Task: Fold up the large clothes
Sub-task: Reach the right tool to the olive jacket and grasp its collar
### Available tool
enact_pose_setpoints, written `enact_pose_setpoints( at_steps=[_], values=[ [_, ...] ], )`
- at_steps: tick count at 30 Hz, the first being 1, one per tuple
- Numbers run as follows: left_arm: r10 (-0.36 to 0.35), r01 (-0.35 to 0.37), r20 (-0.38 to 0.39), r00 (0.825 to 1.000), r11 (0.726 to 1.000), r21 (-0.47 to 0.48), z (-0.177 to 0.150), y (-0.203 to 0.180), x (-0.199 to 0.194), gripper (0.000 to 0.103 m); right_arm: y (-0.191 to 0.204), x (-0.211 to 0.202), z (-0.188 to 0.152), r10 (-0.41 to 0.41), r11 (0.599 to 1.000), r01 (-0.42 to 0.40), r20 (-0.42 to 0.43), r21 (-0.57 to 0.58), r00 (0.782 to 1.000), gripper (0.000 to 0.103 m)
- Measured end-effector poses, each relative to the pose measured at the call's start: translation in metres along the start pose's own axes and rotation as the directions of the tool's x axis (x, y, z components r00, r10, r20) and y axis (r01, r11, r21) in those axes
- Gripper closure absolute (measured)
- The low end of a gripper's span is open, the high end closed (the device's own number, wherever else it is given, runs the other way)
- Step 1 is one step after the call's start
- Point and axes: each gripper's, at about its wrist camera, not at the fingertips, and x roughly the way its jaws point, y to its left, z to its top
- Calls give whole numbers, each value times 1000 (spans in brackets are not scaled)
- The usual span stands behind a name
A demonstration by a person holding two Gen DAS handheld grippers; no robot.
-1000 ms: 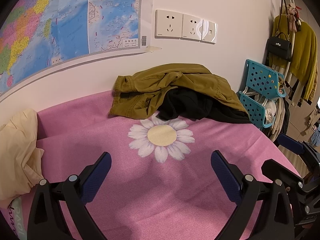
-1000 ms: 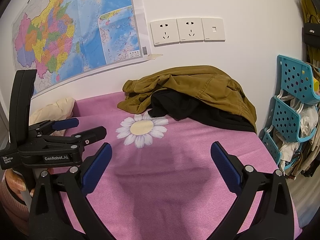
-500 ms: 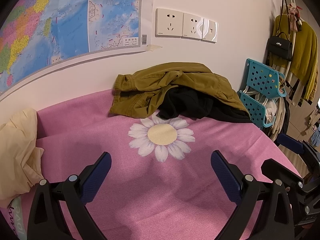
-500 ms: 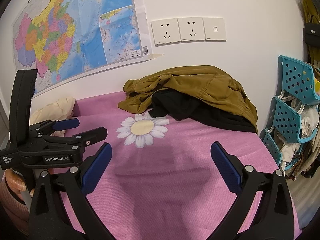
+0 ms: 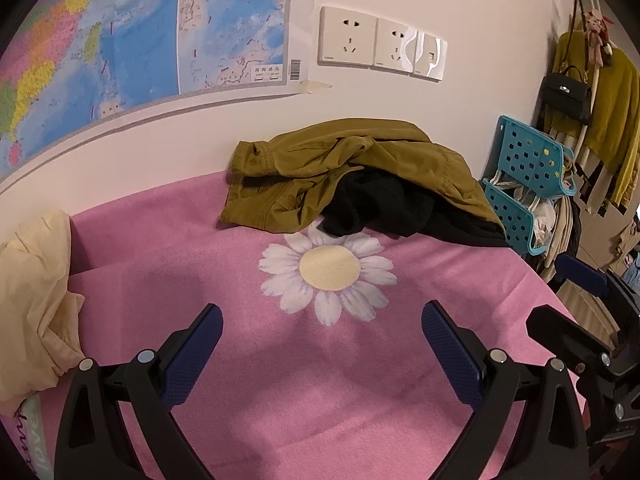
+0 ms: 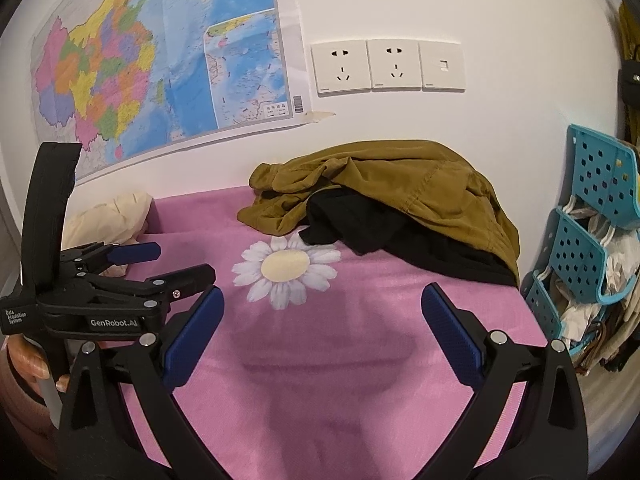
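An olive-brown jacket [image 5: 320, 168] lies crumpled against the wall at the far side of the pink cloth [image 5: 280, 380], on top of a black garment [image 5: 380, 204]. Both also show in the right wrist view: the jacket [image 6: 400, 184] and the black garment [image 6: 360, 224]. My left gripper [image 5: 322, 332] is open and empty, low over the pink cloth, short of the daisy print [image 5: 328, 268]. My right gripper [image 6: 322, 312] is open and empty, also over the cloth. The left gripper [image 6: 172, 262] shows at the left of the right wrist view.
A cream cloth [image 5: 32, 292] lies bunched at the left edge. A blue perforated rack [image 5: 524, 184] with clothes stands at the right. A map [image 6: 140, 72] and wall sockets [image 6: 388, 66] are on the wall behind. Hung clothes and a black bag [image 5: 566, 92] are at far right.
Both grippers have drifted very slightly; the clothes have not moved and both grippers stay open.
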Motion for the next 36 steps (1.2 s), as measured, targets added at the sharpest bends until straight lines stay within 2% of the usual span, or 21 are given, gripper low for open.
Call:
enact_pose_setpoints(
  at_steps=[5,11,15,18,20,21,23,24,25,26,28,30,31,32,34,36],
  values=[
    [33,-33,-20,999,999,-11,13,11,18,7,-3,21,24,1,997,-1,-7,-79,1000,6],
    [77,-79,-48,996,996,-49,30,33,50,7,-10,90,76,-53,975,42,-46,-219,998,6],
    [98,-102,-63,993,992,-68,40,46,71,7,-7,140,95,-77,949,43,-97,-313,992,8],
    [106,-111,-75,992,991,-78,44,51,84,7,-2,177,101,-121,918,59,-135,-392,983,15],
    [111,-118,-85,990,990,-78,45,54,91,7,-4,196,104,-132,910,59,-152,-410,980,32],
    [112,-119,-90,990,990,-78,45,55,95,7,-7,204,106,-130,909,51,-165,-413,978,36],
    [114,-122,-99,989,989,-77,44,56,100,7,-14,211,112,-108,919,29,-180,-393,978,51],
    [116,-124,-103,988,989,-78,44,56,102,7,-19,210,116,-99,920,16,-193,-391,976,76],
    [115,-124,-107,988,989,-82,44,57,104,7,-23,206,120,-102,919,19,-192,-394,976,92],
    [113,-123,-108,988,989,-87,43,59,104,7,-28,198,125,-99,921,24,-173,-390,980,97],
    [116,-127,-107,987,987,-98,41,65,106,7,-47,169,139,-34,952,-5,-123,-307,992,97],
    [116,-128,-108,987,986,-110,42,70,109,7,-58,153,144,-16,958,-15,-104,-286,995,95],
    [116,-128,-109,987,985,-116,43,73,111,7,-59,149,143,-18,950,-15,-101,-312,995,88],
    [116,-129,-112,987,984,-120,43,75,113,7,-56,148,139,-38,933,-1,-102,-361,994,68],
    [118,-133,-117,986,983,-125,43,78,118,7,-49,153,131,-55,911,1,-118,-411,992,46],
    [124,-140,-127,984,983,-123,41,81,122,7,-36,168,123,-91,867,18,-124,-498,988,42]
  ],
)
